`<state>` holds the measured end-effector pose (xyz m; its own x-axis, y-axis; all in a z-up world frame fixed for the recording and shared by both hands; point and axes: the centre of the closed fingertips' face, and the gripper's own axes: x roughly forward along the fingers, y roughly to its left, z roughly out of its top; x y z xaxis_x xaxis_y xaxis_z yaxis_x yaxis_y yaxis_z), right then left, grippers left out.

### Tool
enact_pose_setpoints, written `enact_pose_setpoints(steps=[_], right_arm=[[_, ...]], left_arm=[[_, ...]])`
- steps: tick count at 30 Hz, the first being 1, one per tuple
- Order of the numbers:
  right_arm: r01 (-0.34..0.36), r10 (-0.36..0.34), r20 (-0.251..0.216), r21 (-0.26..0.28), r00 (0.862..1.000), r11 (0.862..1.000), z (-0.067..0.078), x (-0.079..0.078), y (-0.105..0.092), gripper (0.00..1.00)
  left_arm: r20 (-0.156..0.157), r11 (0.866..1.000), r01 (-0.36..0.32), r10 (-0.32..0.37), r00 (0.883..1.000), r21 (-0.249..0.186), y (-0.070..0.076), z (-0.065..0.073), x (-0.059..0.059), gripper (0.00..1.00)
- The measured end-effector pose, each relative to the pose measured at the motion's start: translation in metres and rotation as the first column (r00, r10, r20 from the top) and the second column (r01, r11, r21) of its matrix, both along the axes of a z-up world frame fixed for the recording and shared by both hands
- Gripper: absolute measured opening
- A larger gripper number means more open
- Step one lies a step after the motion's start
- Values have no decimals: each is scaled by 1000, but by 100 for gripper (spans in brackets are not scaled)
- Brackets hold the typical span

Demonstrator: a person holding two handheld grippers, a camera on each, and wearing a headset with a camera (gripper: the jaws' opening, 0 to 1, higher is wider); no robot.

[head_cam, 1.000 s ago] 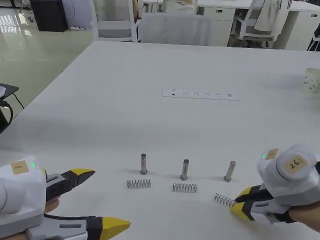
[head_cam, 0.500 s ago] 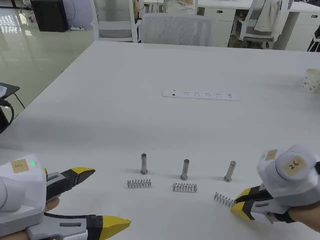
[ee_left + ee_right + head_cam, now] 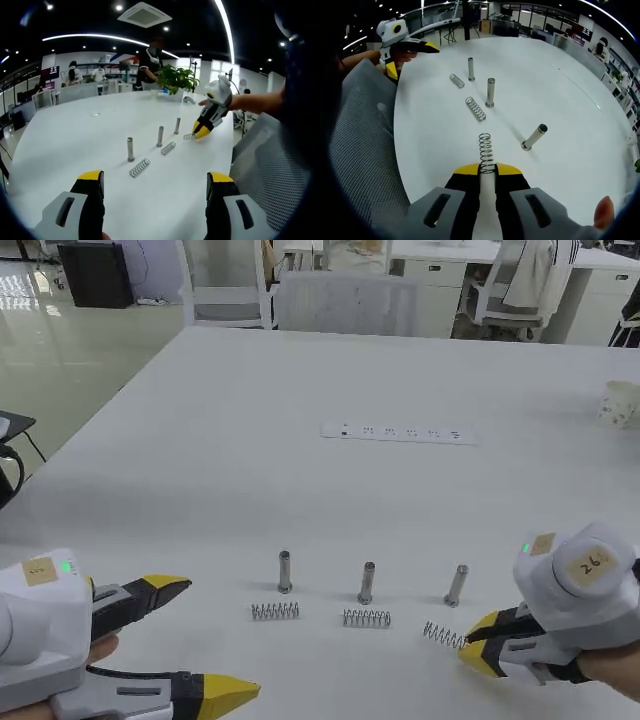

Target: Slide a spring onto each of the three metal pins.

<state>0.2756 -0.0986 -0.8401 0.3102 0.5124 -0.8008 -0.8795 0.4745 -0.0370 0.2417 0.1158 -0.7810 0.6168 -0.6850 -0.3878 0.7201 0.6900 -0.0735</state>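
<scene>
Three metal pins stand upright in a row on the white table: left pin [image 3: 284,572], middle pin [image 3: 367,582], right pin [image 3: 456,585]. A spring [image 3: 275,611] lies before the left pin and another spring [image 3: 367,619] before the middle pin. My right gripper [image 3: 468,644] is shut on one end of the third spring [image 3: 442,635], which sticks out past its tips [image 3: 485,146] near the right pin [image 3: 533,137]. My left gripper [image 3: 205,640] hangs open at the near left with nothing between its jaws; both loose springs [image 3: 139,167] lie beyond it.
A white power strip [image 3: 398,432] lies across the table's middle. A paper cup [image 3: 619,402] stands at the far right edge. Chairs and desks stand beyond the far edge. A mesh chair back [image 3: 362,150] is close to the table's near side.
The head camera has shifted slightly. The right gripper, with the spring in it, has edged a little to the left. The left gripper has stayed put.
</scene>
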Motion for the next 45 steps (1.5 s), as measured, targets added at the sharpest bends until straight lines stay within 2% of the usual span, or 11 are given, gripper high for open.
enact_pose_setpoints(steps=[11,24,27,35,45], right_arm=[[-8,8,1,14,1000,1000,14,-3,9,8],[-72,72,31,17,997,997,33,-6,34,8],[-92,92,44,18,995,996,40,-6,42,8],[-134,133,49,17,990,991,49,-8,56,8],[-176,174,69,17,982,984,60,-10,71,8]], left_arm=[[12,999,35,-35,999,12,-5,6,3,78],[35,997,75,-75,997,17,-14,15,7,73],[41,996,88,-89,995,19,-17,17,8,72],[60,992,123,-124,991,12,-26,28,10,67],[66,982,186,-188,980,30,-41,31,10,61]])
